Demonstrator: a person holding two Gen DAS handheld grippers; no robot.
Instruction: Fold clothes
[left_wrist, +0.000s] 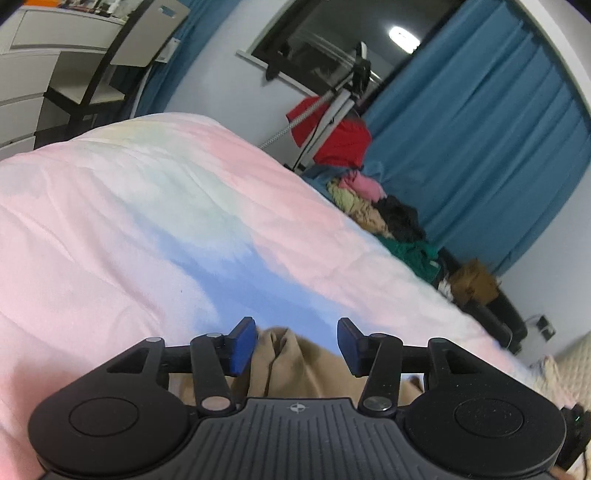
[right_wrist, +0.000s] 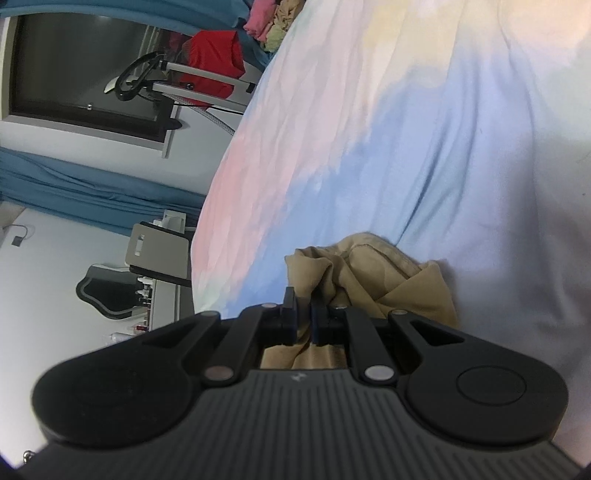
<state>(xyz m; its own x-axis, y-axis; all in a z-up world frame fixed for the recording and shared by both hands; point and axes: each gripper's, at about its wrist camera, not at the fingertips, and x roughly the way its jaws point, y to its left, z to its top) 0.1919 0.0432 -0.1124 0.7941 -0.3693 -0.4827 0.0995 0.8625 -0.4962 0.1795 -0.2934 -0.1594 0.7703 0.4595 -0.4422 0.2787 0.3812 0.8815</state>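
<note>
A crumpled tan garment (right_wrist: 373, 277) on the pastel bed cover (right_wrist: 369, 129) is pinched by the right hand-held gripper (right_wrist: 303, 319), jaws nearly closed, while the left hand-held gripper (left_wrist: 297, 345) (jaws spread wide) is poised directly over the same cloth (left_wrist: 291, 365).

left wrist: low over bedspread (left_wrist: 147, 221); right wrist: rolled sideways; shared: bedspread, tan garment (right_wrist: 388, 273)

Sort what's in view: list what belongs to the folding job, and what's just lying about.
Job:
- crumpled tan fabric garment
- right gripper, shut on it
- left gripper, open over it
- pastel tie-dye bedspread, the work surface

Lying about:
- heap of mixed clothes
- red cloth on a silver tripod
- blue curtains
</note>
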